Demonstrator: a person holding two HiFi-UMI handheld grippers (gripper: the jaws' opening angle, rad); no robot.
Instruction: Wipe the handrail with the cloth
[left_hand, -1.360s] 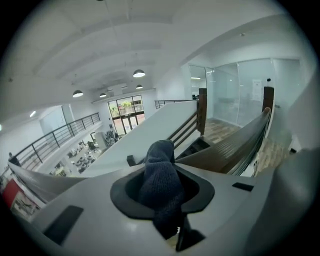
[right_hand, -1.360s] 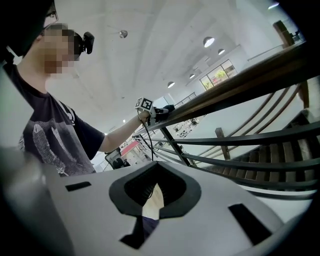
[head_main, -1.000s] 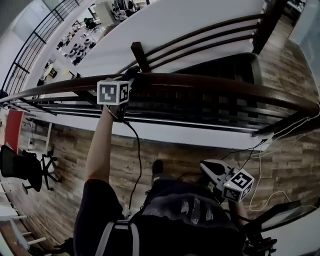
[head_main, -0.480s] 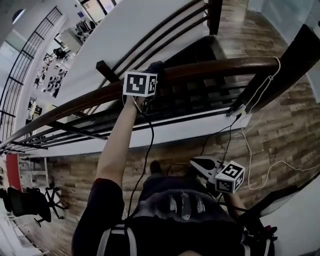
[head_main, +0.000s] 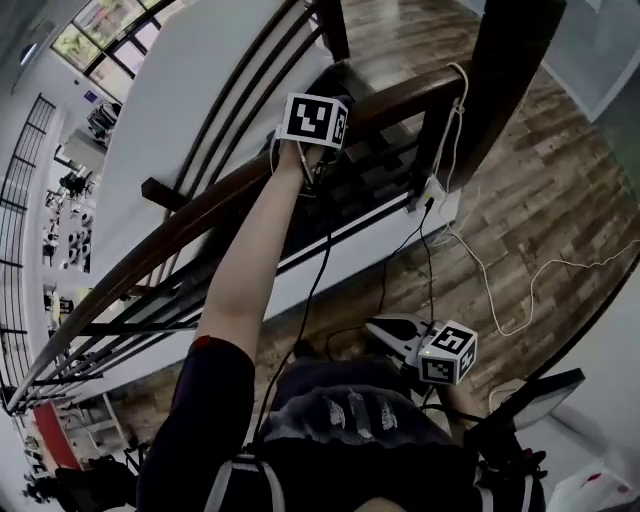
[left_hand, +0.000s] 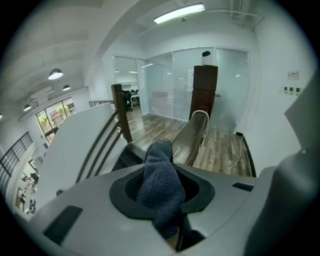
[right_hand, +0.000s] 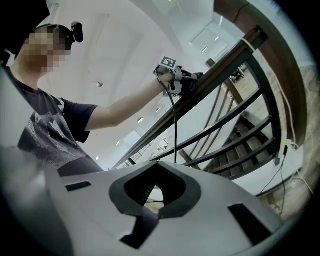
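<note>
The handrail (head_main: 390, 100) runs under and straight ahead of your left jaws, a dark wooden rail that ends at the tall dark post (left_hand: 204, 90) further along that line, and I judge that the stretch between the jaws and that post is what remains to be wiped on this side. Your left gripper (head_main: 322, 118) is clamped on the cloth (left_hand: 160, 182), which is bunched between the jaws and pokes out past their tips onto the top of the rail. Press down enough for the cloth, not the jaw tips, to ride on the wood, follow the rail's curve, and slow down before the white cable (head_main: 455, 90) looped over the rail just short of the post, since the cloth could snag there. Your right gripper (right_hand: 150, 197) hangs low by your waist, well apart from the rail, its jaws drawn together with nothing between them. By count: one handrail under the jaws, one post ahead, two grippers, one cloth, one looped cable
</note>
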